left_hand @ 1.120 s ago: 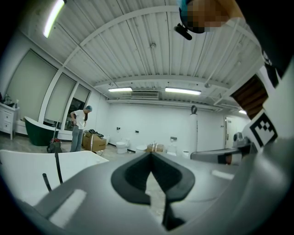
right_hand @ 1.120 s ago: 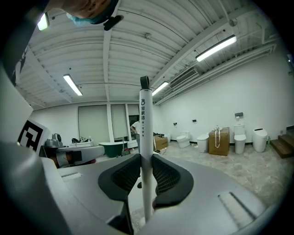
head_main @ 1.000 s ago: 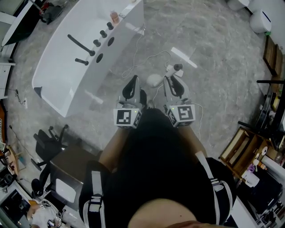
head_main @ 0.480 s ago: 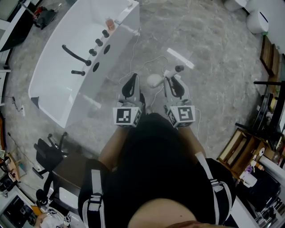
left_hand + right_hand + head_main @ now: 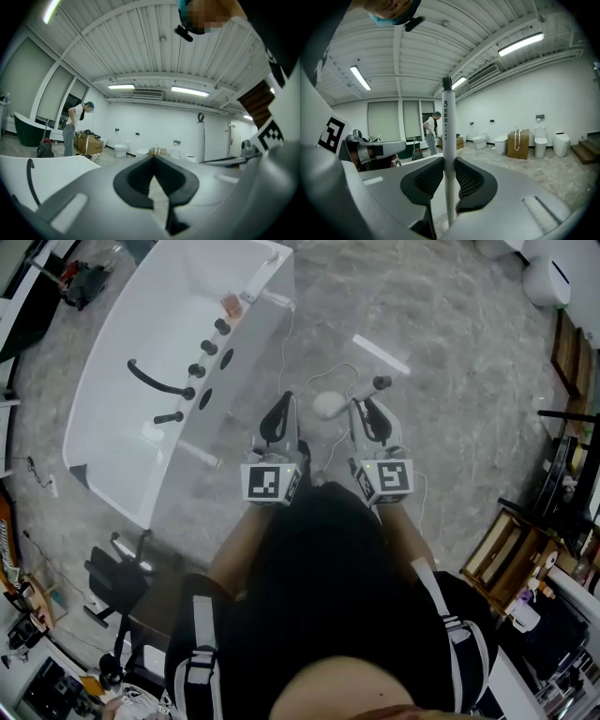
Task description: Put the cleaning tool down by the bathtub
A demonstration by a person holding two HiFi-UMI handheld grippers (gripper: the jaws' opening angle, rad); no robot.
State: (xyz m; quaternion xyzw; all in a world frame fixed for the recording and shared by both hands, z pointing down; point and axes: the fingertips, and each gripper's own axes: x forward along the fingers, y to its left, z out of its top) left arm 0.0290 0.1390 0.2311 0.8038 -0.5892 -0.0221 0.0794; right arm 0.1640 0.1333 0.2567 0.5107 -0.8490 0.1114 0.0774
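The bathtub (image 5: 253,343) has slid nearer, left of the left gripper (image 5: 278,418), whose fingers are together and empty. The right gripper (image 5: 449,180) stays clamped on the upright cleaning tool (image 5: 448,140) between its fingers, so the set-down looks close.

Right claw (image 5: 449,165) clamped on the cleaning tool (image 5: 447,123), whose white shaft stands upright between the pads. Left of the shaft: a standing person (image 5: 430,133). Right of it: toilets (image 5: 480,139) and a cardboard box (image 5: 519,140) along the wall.

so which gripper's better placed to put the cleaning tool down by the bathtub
Right. The right gripper grips the cleaning tool by its white handle; the left gripper, jaws together, holds nothing.
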